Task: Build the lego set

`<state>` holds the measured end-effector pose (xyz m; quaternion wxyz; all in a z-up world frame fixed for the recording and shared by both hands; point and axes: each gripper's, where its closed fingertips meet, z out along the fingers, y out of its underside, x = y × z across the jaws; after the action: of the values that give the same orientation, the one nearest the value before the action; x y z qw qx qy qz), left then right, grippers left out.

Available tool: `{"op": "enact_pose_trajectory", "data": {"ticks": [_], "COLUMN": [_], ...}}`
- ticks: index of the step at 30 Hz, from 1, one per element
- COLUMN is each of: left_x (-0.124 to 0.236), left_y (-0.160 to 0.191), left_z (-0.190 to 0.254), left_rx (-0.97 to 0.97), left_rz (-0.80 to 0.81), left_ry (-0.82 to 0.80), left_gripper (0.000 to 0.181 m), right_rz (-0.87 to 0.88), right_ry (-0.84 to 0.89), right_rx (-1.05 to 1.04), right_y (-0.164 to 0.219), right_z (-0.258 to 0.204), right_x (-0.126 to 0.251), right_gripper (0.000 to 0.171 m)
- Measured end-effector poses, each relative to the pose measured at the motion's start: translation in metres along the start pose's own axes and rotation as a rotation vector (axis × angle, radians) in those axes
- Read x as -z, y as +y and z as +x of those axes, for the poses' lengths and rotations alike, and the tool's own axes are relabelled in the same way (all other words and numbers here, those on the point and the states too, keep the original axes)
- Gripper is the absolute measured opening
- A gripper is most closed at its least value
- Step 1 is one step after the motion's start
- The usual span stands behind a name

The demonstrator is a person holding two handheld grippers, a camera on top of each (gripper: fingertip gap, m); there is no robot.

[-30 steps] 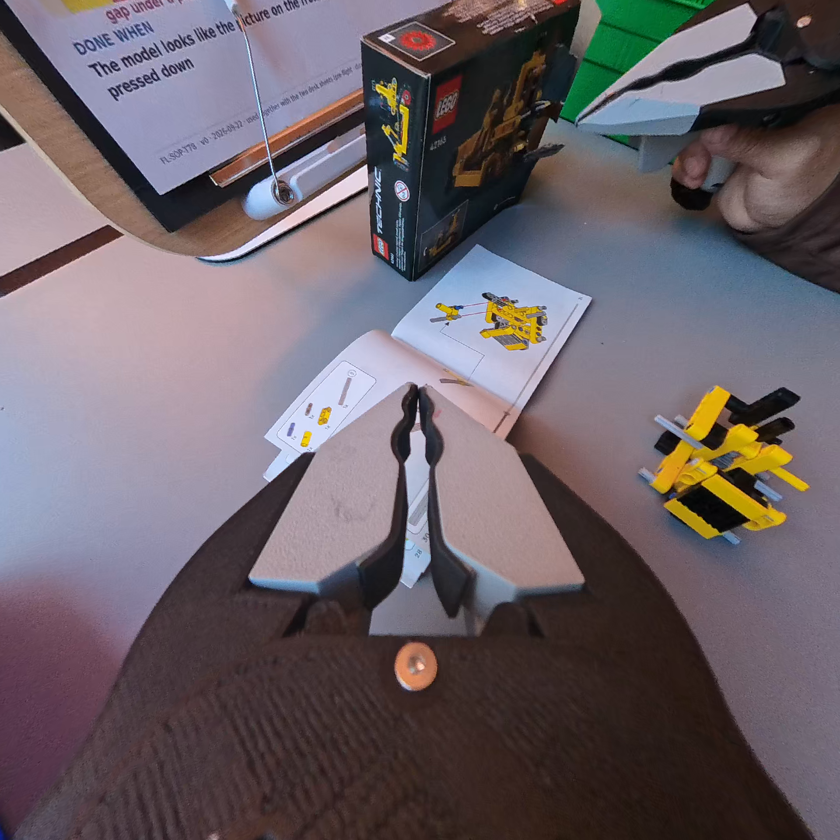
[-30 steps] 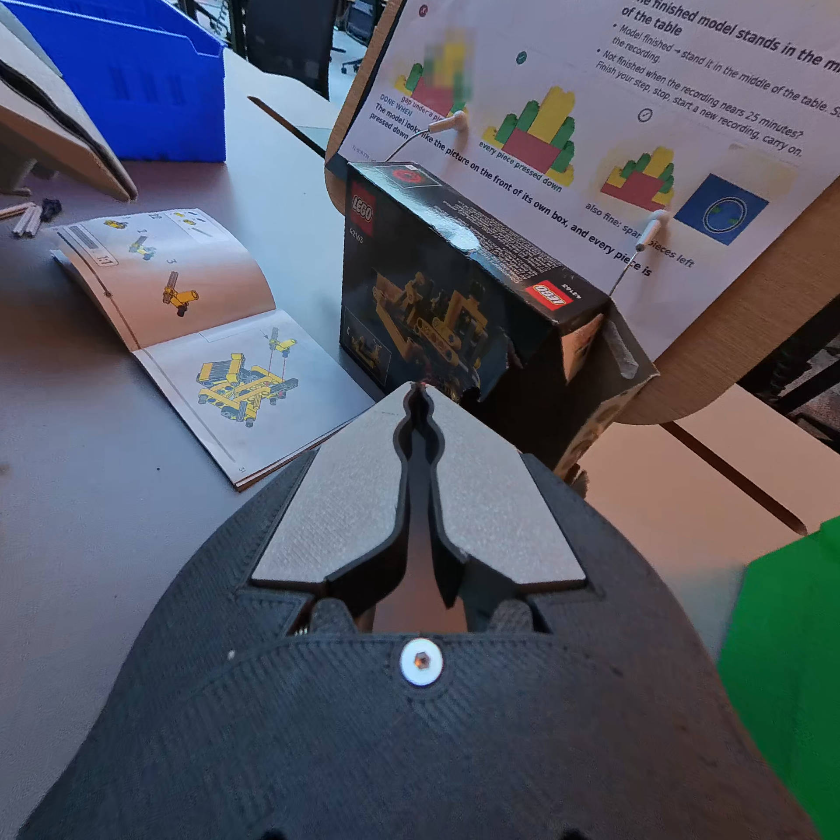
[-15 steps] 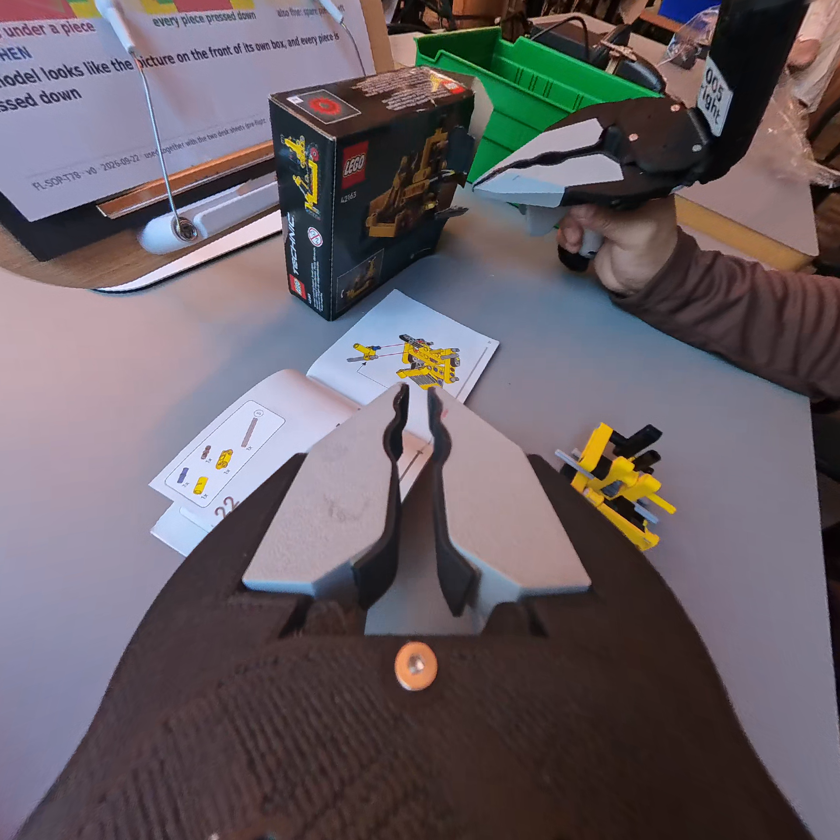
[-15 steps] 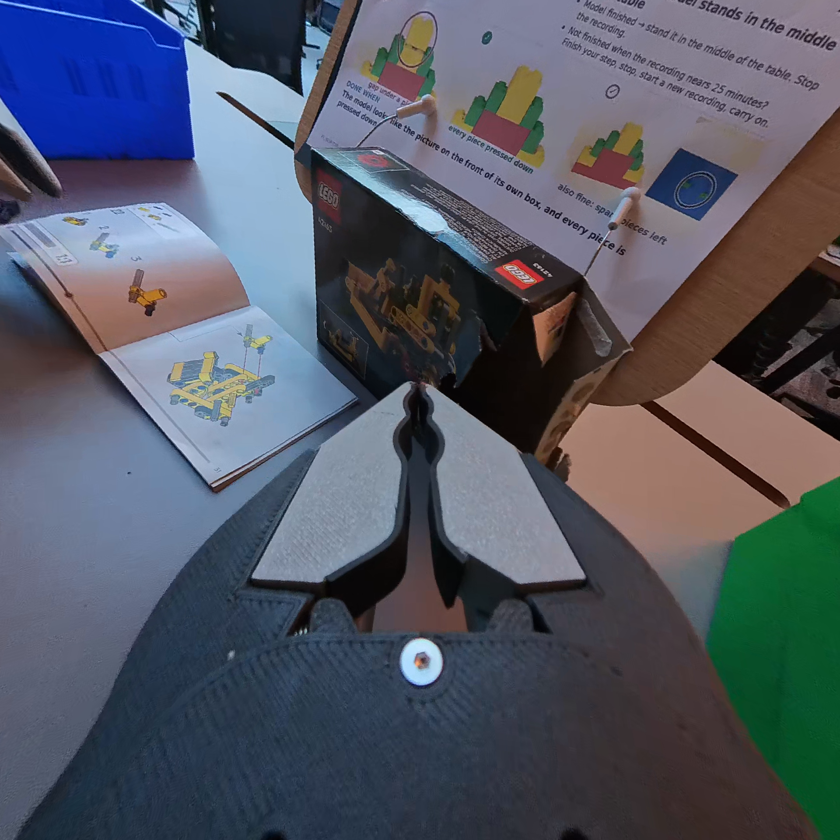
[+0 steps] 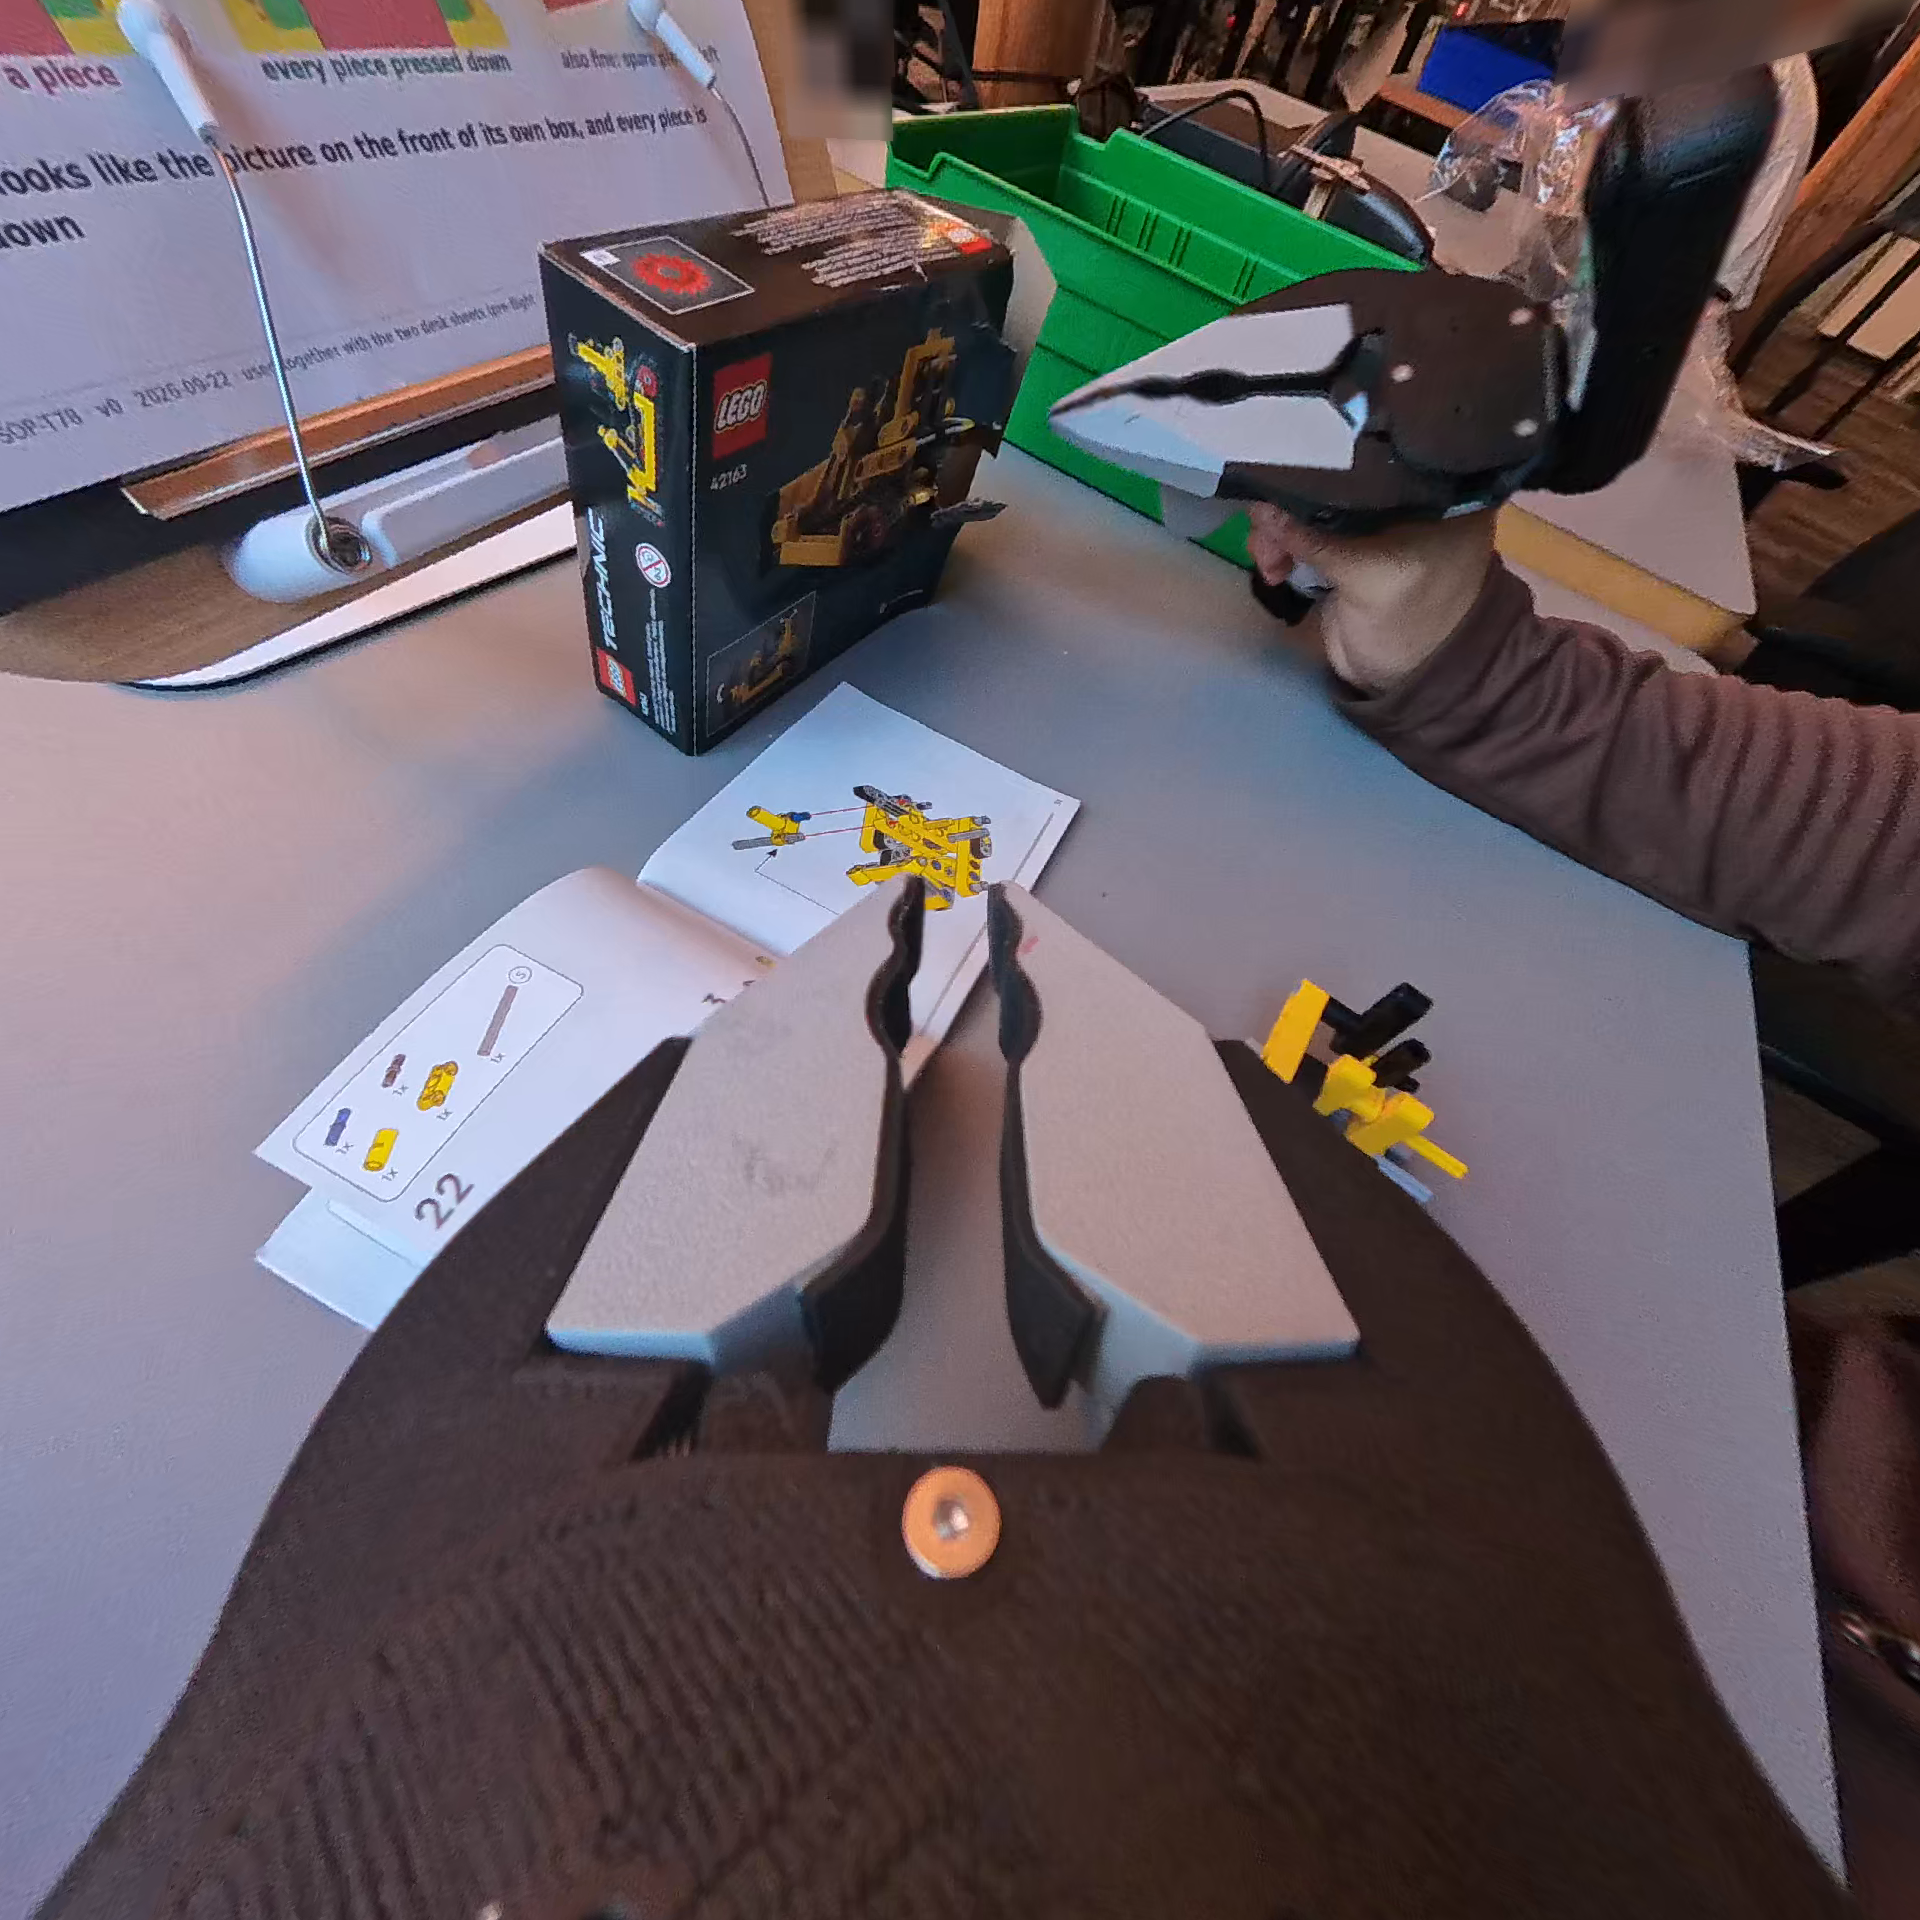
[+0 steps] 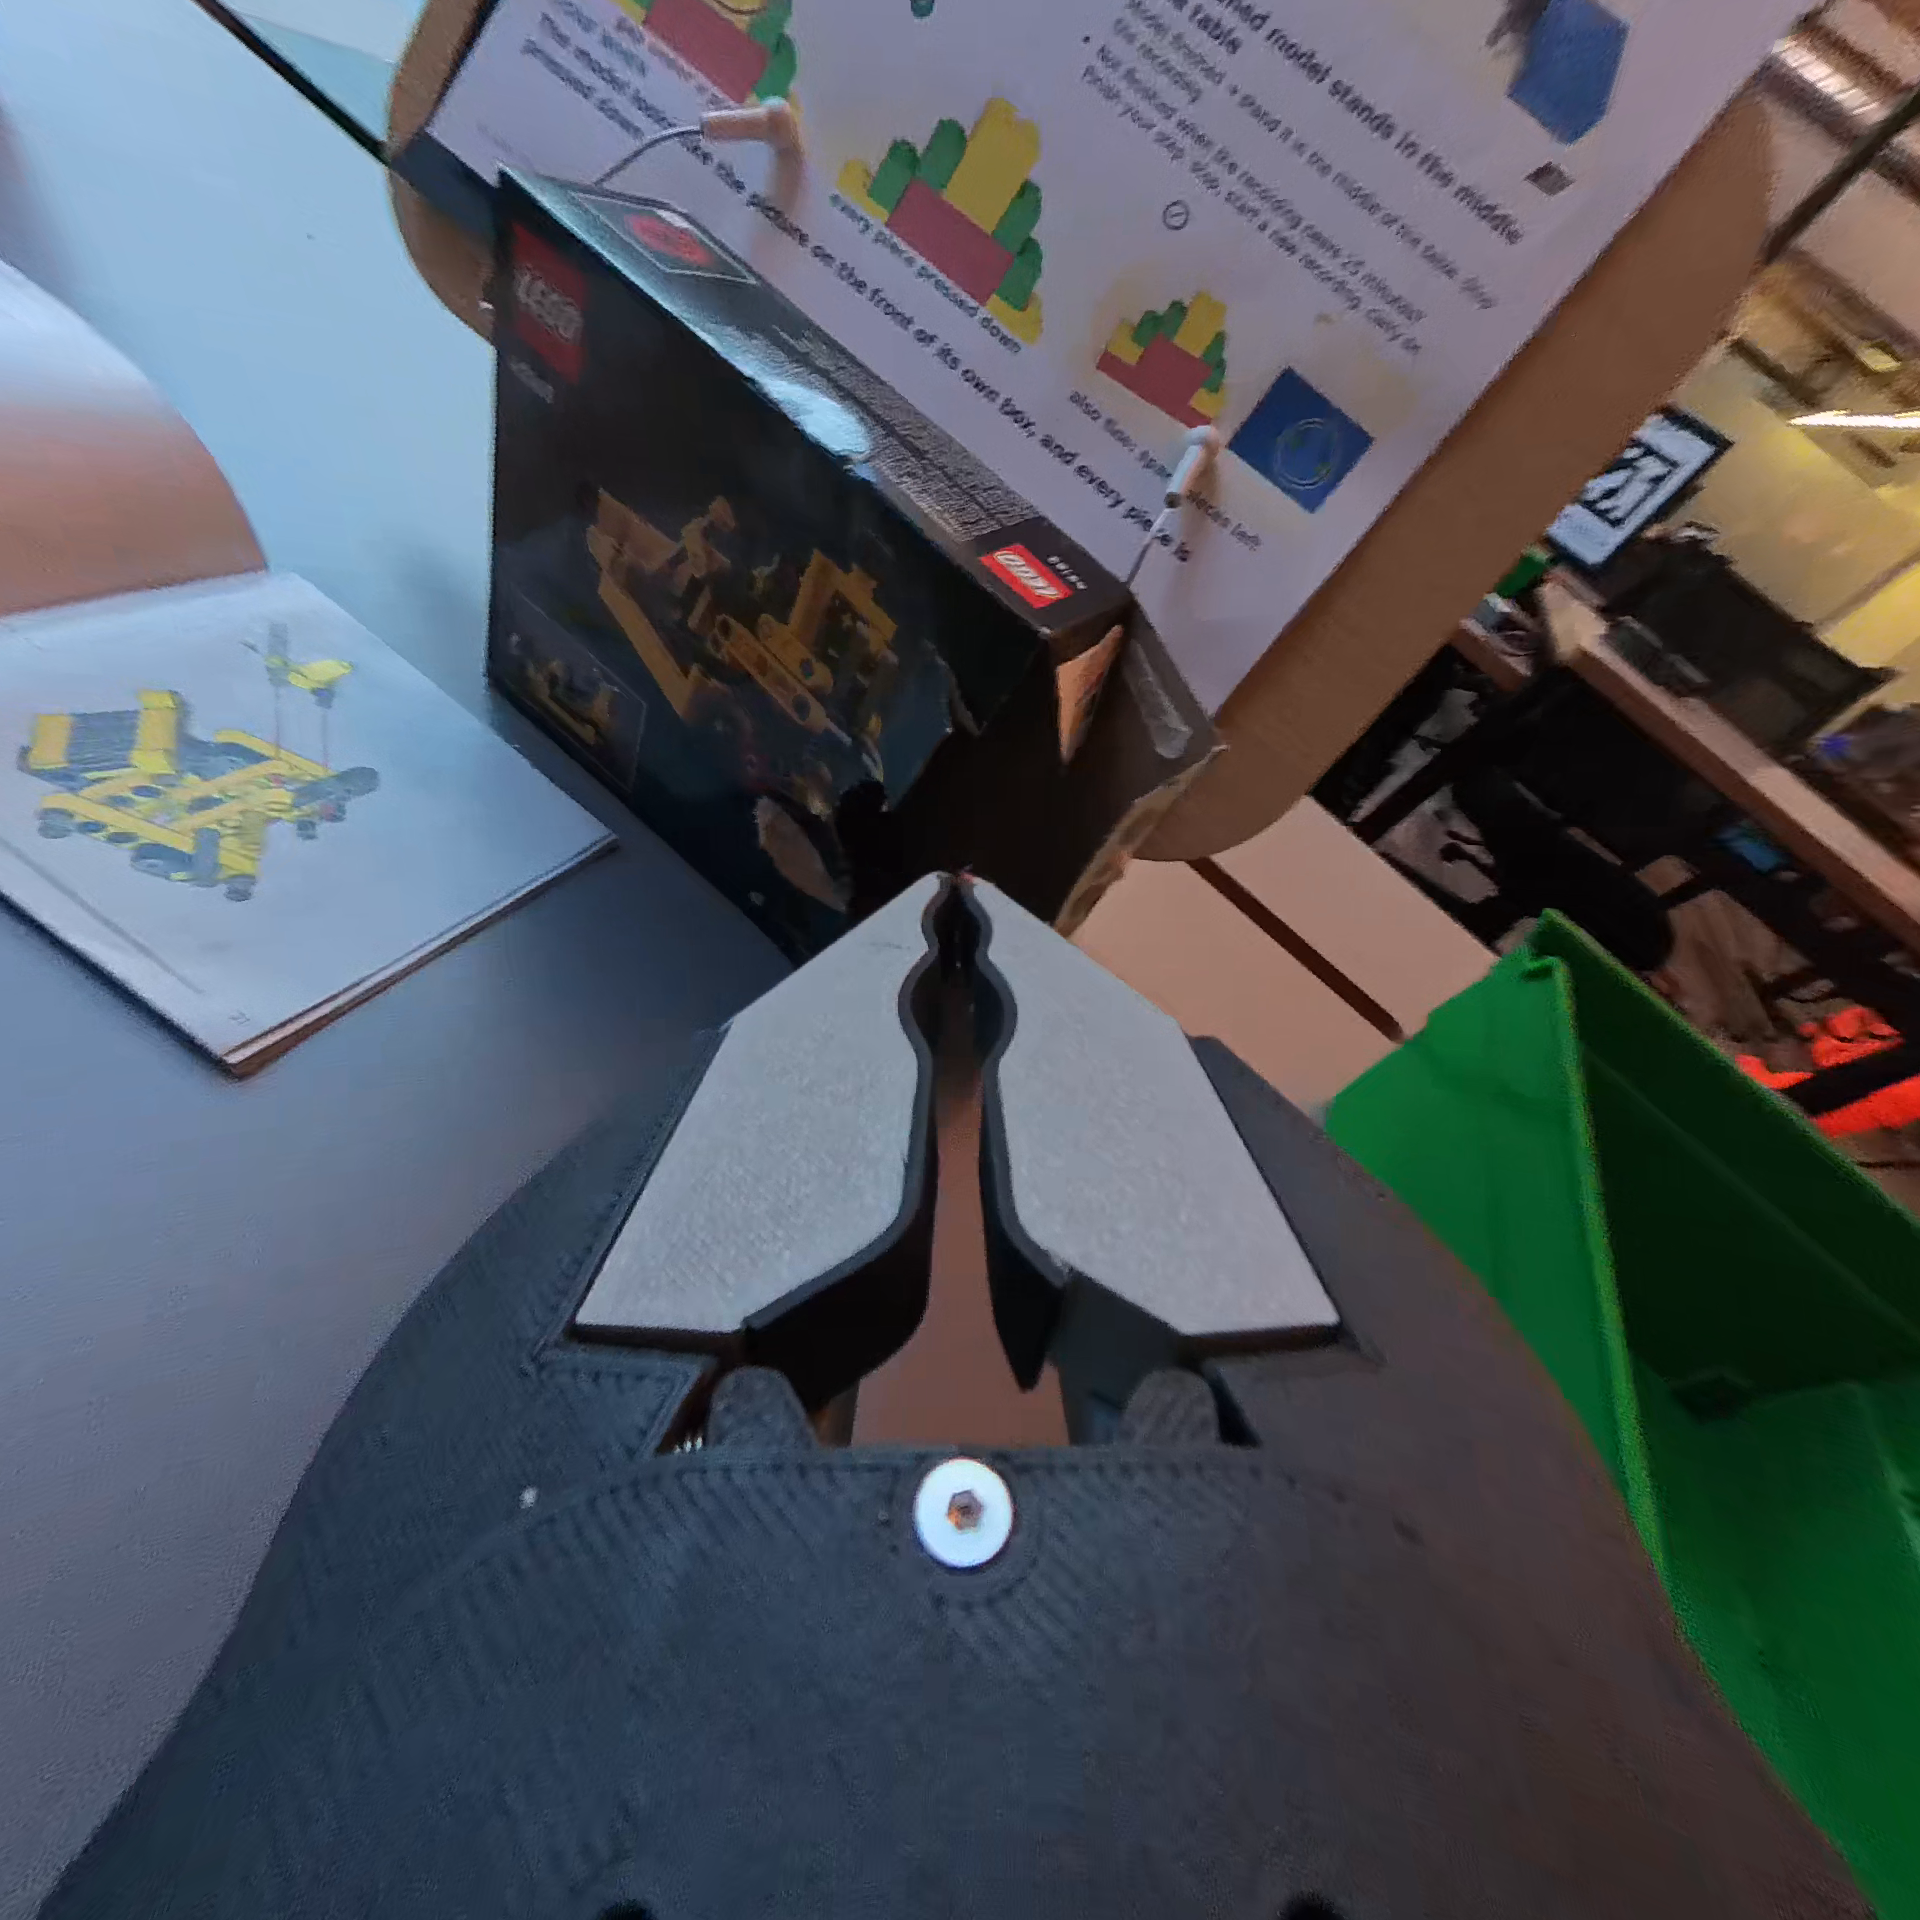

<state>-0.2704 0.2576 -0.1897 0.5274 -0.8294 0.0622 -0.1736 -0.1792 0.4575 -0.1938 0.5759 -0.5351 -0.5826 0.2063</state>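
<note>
- Left gripper point(image 5: 951, 914): fingers parted, empty, above the booklet point(image 5: 665, 977).
- Right gripper point(image 6: 958, 883): fingertips touching, empty, near the box point(image 6: 769, 623).
- Model point(image 5: 1361, 1091): on the table point(image 5: 260, 831), right of the booklet.

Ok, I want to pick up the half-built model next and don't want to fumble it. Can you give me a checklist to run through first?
1. Left gripper free: ok, jaws apart with nothing between them.
2. Right gripper free: ok, shut on nothing, held up near the box.
3. Model reachable: ok, it lies alone on the table, right of the left gripper.
4. Model clear of the booklet: ok, they lie apart.
5. Booklet open at a step: ok, it lies flat and open.
6. Loose parts for that step at hand: cannot tell, none show on the table, and the inside of the green bin is mostly out of sight.
</note>
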Motion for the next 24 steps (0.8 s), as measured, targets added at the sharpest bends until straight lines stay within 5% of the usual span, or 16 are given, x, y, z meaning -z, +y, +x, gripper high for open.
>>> {"op": "enact_pose_trajectory", "data": {"ticks": [1, 13, 17, 24], "left_x": [0.000, 0.039, 0.059, 0.057], "left_y": [0.001, -0.021, -0.035, -0.031], "left_z": [-0.002, -0.046, -0.055, -0.053], "left_rx": [-0.004, 0.015, 0.041, 0.035], "left_rz": [-0.004, 0.104, 0.166, 0.129], "left_ry": [-0.012, -0.168, -0.190, -0.179], "left_gripper": [0.010, 0.007, 0.007, 0.007], "right_rz": [0.002, -0.004, -0.036, 0.048], "right_ry": [0.041, 0.085, 0.005, -0.205], "right_rx": [0.012, -0.048, -0.060, -0.123], "right_y": [-0.001, -0.002, 0.003, -0.014], "right_z": [0.004, -0.008, -0.022, -0.052], "right_x": [0.003, 0.017, 0.005, 0.000], "right_gripper": [0.000, 0.000, 0.049, 0.036]}}
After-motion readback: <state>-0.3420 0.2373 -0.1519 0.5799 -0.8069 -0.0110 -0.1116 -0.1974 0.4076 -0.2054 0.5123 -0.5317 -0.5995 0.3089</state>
